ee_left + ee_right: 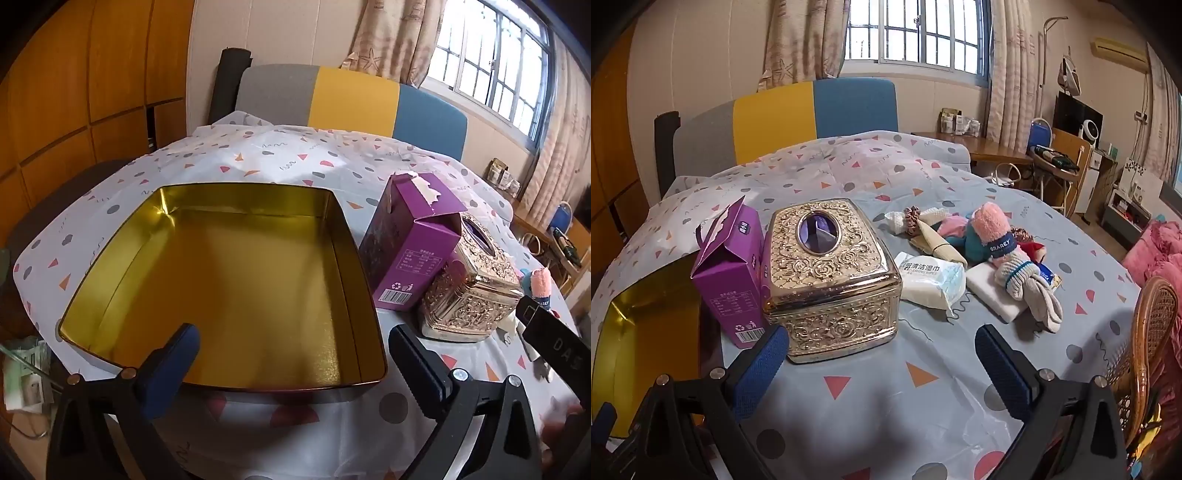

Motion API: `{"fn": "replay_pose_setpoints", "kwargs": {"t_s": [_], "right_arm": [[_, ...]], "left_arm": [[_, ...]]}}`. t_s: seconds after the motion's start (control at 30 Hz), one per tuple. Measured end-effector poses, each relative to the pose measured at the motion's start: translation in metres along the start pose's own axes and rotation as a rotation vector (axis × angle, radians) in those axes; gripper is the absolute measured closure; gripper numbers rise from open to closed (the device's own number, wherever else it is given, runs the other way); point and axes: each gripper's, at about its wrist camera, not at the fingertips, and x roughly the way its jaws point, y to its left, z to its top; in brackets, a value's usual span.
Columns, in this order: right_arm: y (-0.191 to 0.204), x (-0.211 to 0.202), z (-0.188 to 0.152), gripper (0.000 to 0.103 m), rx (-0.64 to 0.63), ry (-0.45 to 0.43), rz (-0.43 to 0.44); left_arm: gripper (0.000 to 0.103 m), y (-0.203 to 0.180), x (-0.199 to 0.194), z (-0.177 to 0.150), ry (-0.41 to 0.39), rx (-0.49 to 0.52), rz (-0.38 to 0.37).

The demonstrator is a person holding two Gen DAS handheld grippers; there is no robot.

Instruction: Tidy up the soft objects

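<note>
A wide gold tin (236,280) lies open and empty on the patterned tablecloth in the left wrist view; its corner shows at the left edge of the right wrist view (639,332). My left gripper (291,354) hovers open over the tin's near rim, nothing between its fingers. My right gripper (879,354) stands open above bare cloth. Beyond it lies a heap of soft things: a pink rolled towel with a blue band (991,230), grey-white socks (1034,295), a wet-wipes pack (931,278), a white sponge block (993,291), scrunchies (912,219).
A purple carton (727,273) and an ornate gold tissue box (831,273) stand between the tin and the soft heap. A sofa back (812,110) lies behind the table. A wicker chair (1152,332) stands at the right edge.
</note>
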Motion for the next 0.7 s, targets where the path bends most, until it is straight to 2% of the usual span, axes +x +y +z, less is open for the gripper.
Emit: {"fn": "replay_pose_setpoints", "kwargs": {"t_s": [0.1, 0.13, 0.7], "right_arm": [[0.001, -0.001, 0.001, 0.000, -0.009, -0.006, -0.003], [0.001, -0.002, 0.002, 0.000, -0.010, -0.006, -0.002], [-0.005, 0.003, 0.001, 0.000, 0.001, 0.007, -0.007]], "left_arm": [[0.000, -0.003, -0.001, -0.002, 0.008, 0.016, -0.003], [0.000, 0.004, 0.005, 0.002, 0.026, -0.025, -0.007], [0.000, 0.001, 0.003, 0.000, 0.021, -0.016, -0.001]]}}
